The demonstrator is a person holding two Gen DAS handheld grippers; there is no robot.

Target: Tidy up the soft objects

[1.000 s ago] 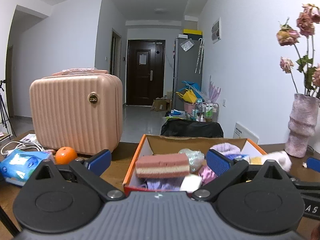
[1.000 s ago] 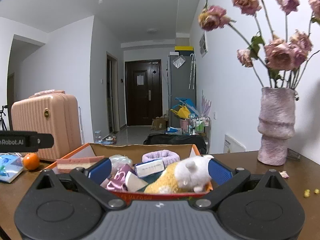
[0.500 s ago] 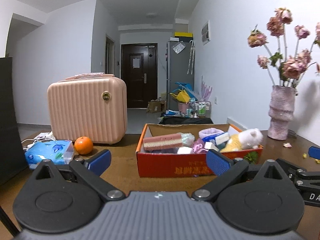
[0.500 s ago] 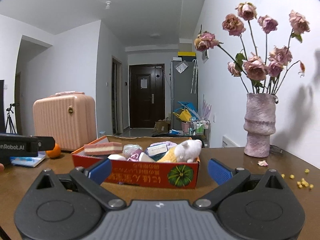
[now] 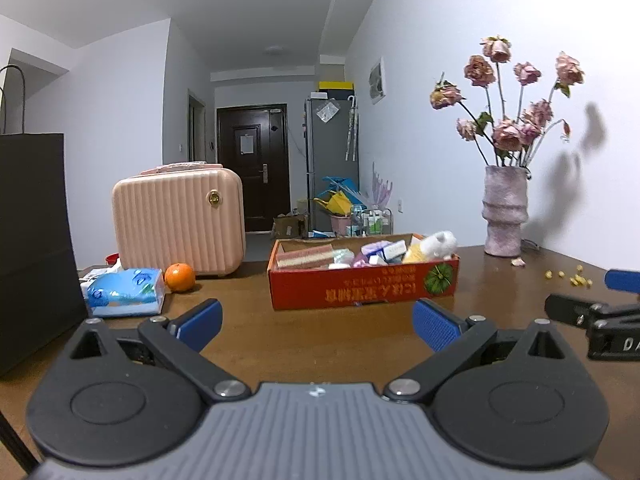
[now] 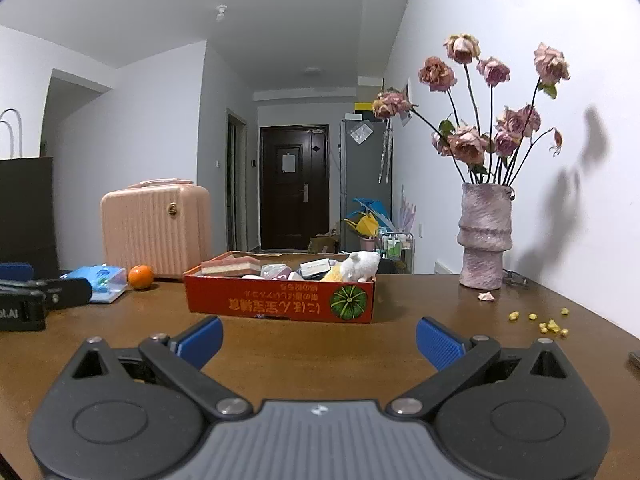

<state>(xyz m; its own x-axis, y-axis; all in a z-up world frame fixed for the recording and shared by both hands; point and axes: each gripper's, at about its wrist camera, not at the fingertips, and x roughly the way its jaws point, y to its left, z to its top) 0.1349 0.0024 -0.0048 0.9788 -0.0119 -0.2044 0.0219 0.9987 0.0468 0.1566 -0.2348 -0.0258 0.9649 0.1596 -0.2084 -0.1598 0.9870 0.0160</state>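
Brown tabletop [image 5: 320,344] carried a red cardboard box [image 5: 362,290] mid-surface, holding a plush toy [image 5: 438,245] and a pink sponge [image 5: 306,258]. Near it, both the left claw [image 5: 316,324] and right claw [image 6: 318,338] gaped wide, empty.

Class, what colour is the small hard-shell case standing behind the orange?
Pale pink case, ribbed; clearest in the left wrist view.

Brown table [image 6: 304,344]: red box [image 6: 280,300], vase [image 6: 484,240], orange [image 6: 140,276], pink case [image 6: 156,228], tissue pack [image 5: 126,292]
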